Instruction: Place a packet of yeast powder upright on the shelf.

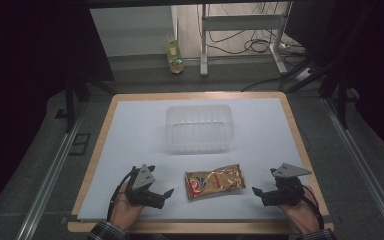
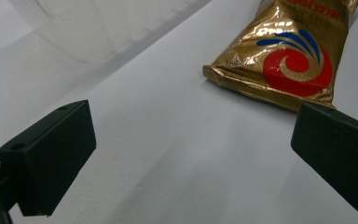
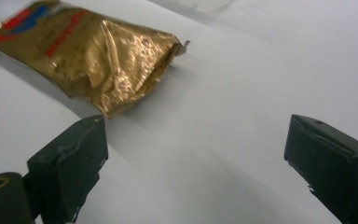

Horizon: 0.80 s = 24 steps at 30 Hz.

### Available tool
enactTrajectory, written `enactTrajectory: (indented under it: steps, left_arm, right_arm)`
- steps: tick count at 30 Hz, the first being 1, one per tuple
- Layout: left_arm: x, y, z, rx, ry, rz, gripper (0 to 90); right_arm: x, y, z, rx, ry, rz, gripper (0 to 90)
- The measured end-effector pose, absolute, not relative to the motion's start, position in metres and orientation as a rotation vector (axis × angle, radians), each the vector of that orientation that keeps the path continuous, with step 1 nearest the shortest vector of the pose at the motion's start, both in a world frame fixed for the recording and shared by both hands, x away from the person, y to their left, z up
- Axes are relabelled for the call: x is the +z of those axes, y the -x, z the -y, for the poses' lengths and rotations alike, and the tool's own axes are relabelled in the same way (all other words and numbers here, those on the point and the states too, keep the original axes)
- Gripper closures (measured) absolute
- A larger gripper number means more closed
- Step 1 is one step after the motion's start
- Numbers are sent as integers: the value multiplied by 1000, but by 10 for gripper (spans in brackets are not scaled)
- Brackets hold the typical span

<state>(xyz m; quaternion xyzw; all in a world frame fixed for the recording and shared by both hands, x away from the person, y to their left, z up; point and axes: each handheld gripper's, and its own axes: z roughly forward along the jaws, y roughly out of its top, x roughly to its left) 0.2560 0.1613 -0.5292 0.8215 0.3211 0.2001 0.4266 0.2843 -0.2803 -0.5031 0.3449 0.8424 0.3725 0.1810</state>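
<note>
gold foil packet (image 1: 214,181) lies flat on the white table (image 1: 130,130), just in front of the clear plastic tub (image 1: 198,127), likely set there so you can reach it from either side. your left gripper (image 1: 162,195) sits to the packet's left, jaws wide and empty, the packet's printed end just ahead of them. your right gripper (image 1: 258,194) waits to the packet's right, also spread open with nothing in it, the crinkled end near its jaws.

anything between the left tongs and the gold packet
Nothing: bare white sheet separates the open left tongs from the gold packet, in the high and left gripper views.
</note>
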Motion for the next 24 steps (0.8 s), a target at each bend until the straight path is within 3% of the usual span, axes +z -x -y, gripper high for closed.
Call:
enactTrajectory:
  steps: [24]
  left_arm:
    - [-526, -255, -157, 476, -2053, -844, 5]
  right_arm:
    - [-504, -285, 279, 1043, -960, -2387, 40]
